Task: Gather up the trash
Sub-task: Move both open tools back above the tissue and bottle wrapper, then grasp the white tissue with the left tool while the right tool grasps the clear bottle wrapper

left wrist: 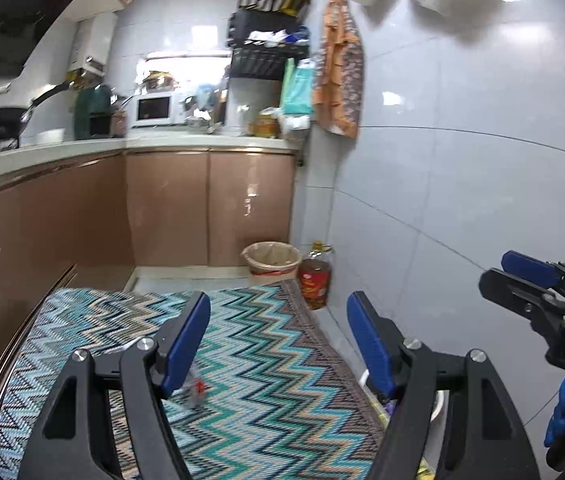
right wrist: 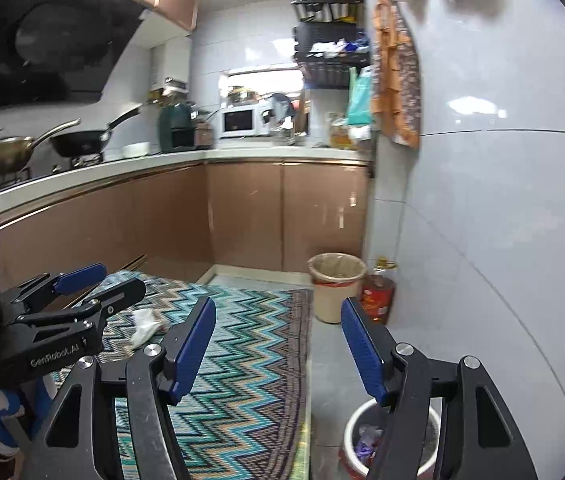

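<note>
Both hand-held grippers, left (left wrist: 278, 340) and right (right wrist: 278, 344), hang wide and empty above the rug (left wrist: 274, 360), likely freed to reach for the crumpled wrapper (right wrist: 144, 326) lying there, well apart from the bin (right wrist: 352, 436) by the wall.

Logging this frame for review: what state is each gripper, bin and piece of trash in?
Left gripper: open, nothing between its fingers.
Right gripper: open, empty.
Wrapper: lying loose on the rug.
Crumpled paper: on the rug, not picked up.
White bin: upright beside the rug, trash inside.
Beige bin: upright by the cabinet, lined with a bag.
Oil bottle: upright, capped.
</note>
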{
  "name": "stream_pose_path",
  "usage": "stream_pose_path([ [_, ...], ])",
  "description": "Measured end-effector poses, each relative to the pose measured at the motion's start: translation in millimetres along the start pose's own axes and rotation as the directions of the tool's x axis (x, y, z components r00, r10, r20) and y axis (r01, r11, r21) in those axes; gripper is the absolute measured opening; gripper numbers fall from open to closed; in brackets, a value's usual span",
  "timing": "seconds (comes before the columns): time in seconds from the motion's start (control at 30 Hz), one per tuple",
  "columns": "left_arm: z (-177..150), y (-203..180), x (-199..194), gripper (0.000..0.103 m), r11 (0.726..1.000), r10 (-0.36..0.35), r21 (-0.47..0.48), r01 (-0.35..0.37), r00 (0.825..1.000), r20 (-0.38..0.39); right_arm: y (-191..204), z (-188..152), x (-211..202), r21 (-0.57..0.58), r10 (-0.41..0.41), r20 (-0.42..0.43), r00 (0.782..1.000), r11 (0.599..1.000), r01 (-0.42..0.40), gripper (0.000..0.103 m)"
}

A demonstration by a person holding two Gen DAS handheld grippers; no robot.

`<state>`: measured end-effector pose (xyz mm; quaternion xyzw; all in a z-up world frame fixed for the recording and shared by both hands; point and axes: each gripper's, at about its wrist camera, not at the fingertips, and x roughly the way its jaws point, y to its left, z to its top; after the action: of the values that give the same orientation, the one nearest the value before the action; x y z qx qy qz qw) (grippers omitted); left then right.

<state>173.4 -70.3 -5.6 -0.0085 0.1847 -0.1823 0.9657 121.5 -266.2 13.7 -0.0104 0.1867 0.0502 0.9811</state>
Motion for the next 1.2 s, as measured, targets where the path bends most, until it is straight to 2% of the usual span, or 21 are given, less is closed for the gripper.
stream_pose_path([
  [0.27, -28.6, 110.7, 25.7, 0.069, 0.990, 0.105, -0.087, -0.113, 0.990, -0.099, 42.9, -10.8, 71.4, -0.026, 0.125, -0.111, 0.986, 0.991, -0.129, 0.063],
  [0.47, -54.5, 170.1, 49.3, 0.069, 0.976, 0.144, -0.136, -0.170, 0.973, -0.183, 75.2, -29.2, 129.8, -0.043, 0.205, -0.209, 0.956, 0.975, -0.219, 0.063],
  [0.53, -61.5, 183.0, 63.2, 0.069, 0.975, 0.126, -0.154, -0.160, 0.969, -0.213, 86.3, -38.5, 151.5, -0.052, 0.236, -0.249, 0.939, 0.965, -0.257, 0.062],
  [0.67, -71.4, 196.1, 98.7, 0.069, 0.977, 0.016, -0.201, -0.077, 0.957, -0.290, 104.9, -54.0, 186.6, -0.066, 0.285, -0.317, 0.905, 0.945, -0.320, 0.062],
  [0.73, -77.0, 198.3, 120.9, 0.069, 0.976, -0.035, -0.214, -0.040, 0.942, -0.334, 111.3, -60.7, 203.9, -0.068, 0.301, -0.349, 0.887, 0.936, -0.344, 0.062],
  [0.83, -86.4, 199.1, 149.0, 0.068, 0.978, -0.065, -0.209, -0.018, 0.923, -0.380, 117.4, -68.7, 229.2, -0.052, 0.328, -0.383, 0.863, 0.925, -0.375, 0.062],
  [0.93, -97.5, 199.4, 170.7, 0.057, 0.979, -0.085, -0.203, -0.003, 0.901, -0.426, 119.9, -73.6, 247.3, -0.033, 0.349, -0.404, 0.845, 0.918, -0.395, 0.057],
  [1.07, -112.5, 204.0, 188.7, 0.035, 0.977, -0.103, -0.211, 0.003, 0.878, -0.468, 124.5, -80.0, 268.7, -0.019, 0.372, -0.434, 0.820, 0.907, -0.421, 0.050],
  [1.2, -123.1, 210.4, 196.1, 0.021, 0.973, -0.118, -0.229, 0.006, 0.872, -0.476, 132.2, -87.7, 288.3, -0.007, 0.390, -0.463, 0.796, 0.896, -0.443, 0.044],
])
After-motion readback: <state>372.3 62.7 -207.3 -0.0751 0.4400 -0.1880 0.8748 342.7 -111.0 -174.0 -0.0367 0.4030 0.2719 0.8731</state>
